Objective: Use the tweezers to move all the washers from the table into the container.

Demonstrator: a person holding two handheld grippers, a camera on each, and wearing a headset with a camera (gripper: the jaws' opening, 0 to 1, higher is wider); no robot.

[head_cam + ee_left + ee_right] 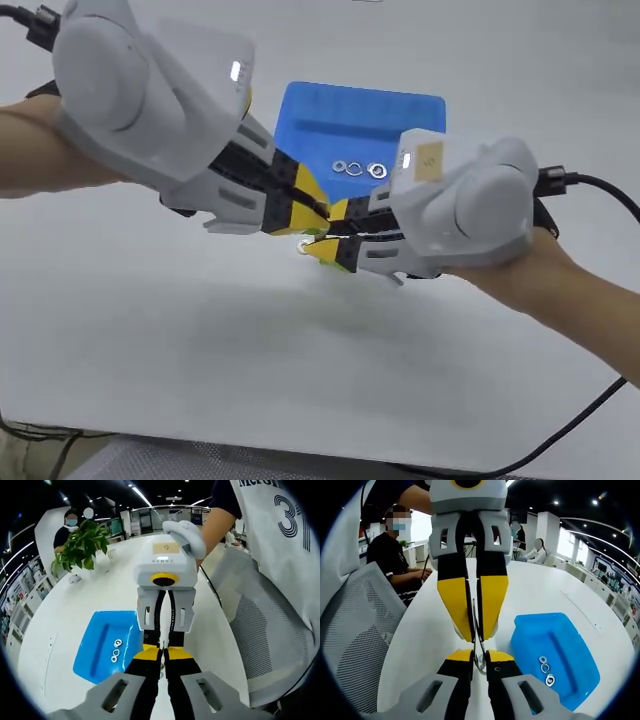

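Pinching tweezers (475, 622) tip-to-tip, left gripper (163, 652) and right gripper (480, 656), jaws near-closed, beside container (300, 110) edge; 3 washers (358, 168) inside.

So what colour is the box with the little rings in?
Bright blue. The container shows best in the right gripper view.

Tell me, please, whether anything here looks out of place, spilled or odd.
Nothing looks spilled or damaged: three washers lie in the container. One thing is odd: the left gripper and the right gripper meet tip to tip, both seemingly shut on the same tweezers.
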